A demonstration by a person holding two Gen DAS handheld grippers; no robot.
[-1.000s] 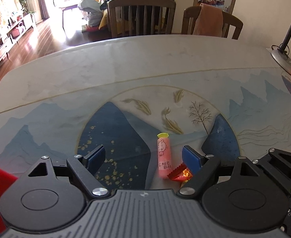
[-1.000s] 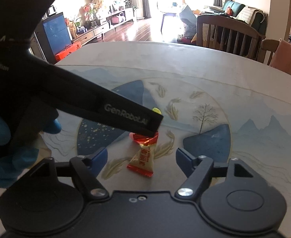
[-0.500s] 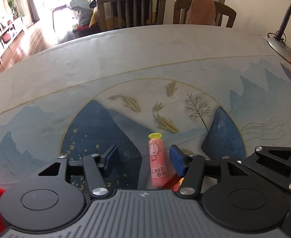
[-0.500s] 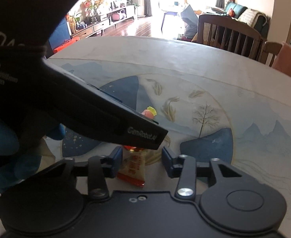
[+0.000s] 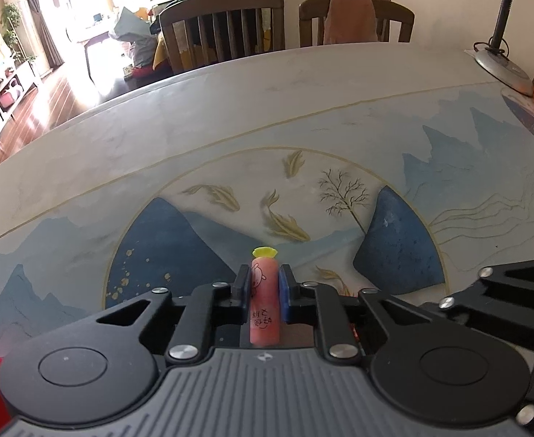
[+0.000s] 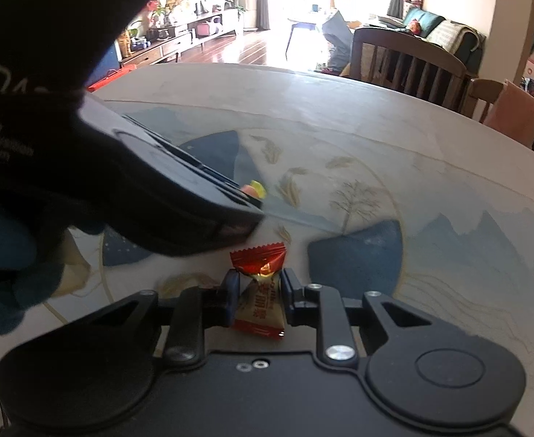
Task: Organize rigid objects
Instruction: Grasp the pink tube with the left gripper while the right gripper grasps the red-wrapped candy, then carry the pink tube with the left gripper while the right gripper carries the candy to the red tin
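Pink tube [image 5: 264, 300] with the yellow tip sits pinched in your left gripper [image 5: 264, 284], its pads pressed against both sides, over the painted table [image 5: 230, 116]. The tube points forward along the fingers, and its yellow end sticks out past the fingertips. Just to its right, your right gripper [image 6: 256, 293] is clamped onto a red and gold candy [image 6: 259, 296], jaws drawn in against the wrapper with the crimped red end poking out in front. Your two grippers are close together, the left one's body looming across the right wrist view. A desk lamp [image 5: 503, 62] stands at the table's far right edge.
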